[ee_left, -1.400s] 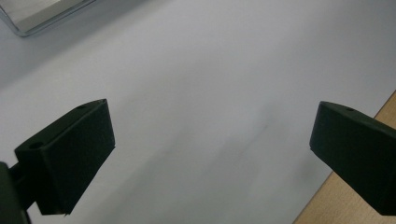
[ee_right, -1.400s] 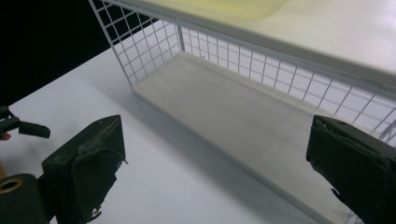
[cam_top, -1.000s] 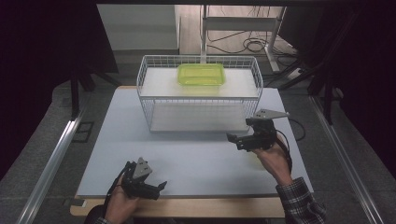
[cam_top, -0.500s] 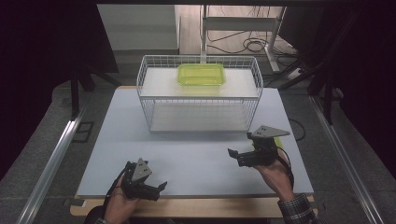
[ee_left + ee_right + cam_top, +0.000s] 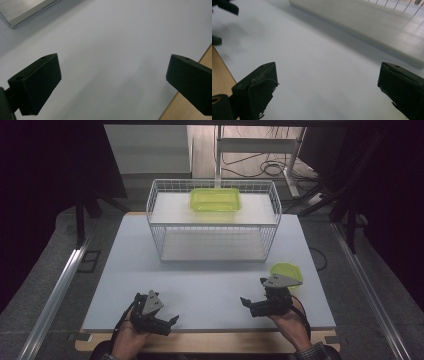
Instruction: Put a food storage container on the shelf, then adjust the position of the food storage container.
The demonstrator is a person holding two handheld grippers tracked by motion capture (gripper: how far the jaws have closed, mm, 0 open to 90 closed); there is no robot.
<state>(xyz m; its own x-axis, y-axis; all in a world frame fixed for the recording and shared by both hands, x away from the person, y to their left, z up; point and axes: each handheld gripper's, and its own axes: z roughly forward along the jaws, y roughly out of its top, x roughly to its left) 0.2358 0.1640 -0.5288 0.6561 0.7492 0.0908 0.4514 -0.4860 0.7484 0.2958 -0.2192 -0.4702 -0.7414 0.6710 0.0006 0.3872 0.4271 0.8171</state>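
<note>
Both grippers are wide open and hold nothing. Right gripper (image 5: 252,306) sits low near the front edge of the table, toward the right corner, and its jaws stand far apart over the bare white mat (image 5: 210,285). From the right gripper view I see just mat between its two black jaws, with the base of the wire basket (image 5: 372,27) farther off. Left gripper (image 5: 167,324) rests near the front edge too, more to the left, with a hand (image 5: 127,342) under it. Its jaws are also far apart and touch nothing. From the left gripper view the mat runs up to the wooden table edge (image 5: 185,107).

A small green bowl (image 5: 286,270) sits on the mat near the right edge of the table, just behind the right gripper. It is the closest thing to that gripper, but they do not touch.

A green tray (image 5: 215,200) lies on the top shelf of the wire basket (image 5: 212,222), which stands at the back middle of the table. The lower shelf of the basket looks bare.

I think the work is only partly done. The tray seems to be in its place up top. The bowl is out on the mat, so I guess picking it up and putting it in the basket is what is left.
</note>
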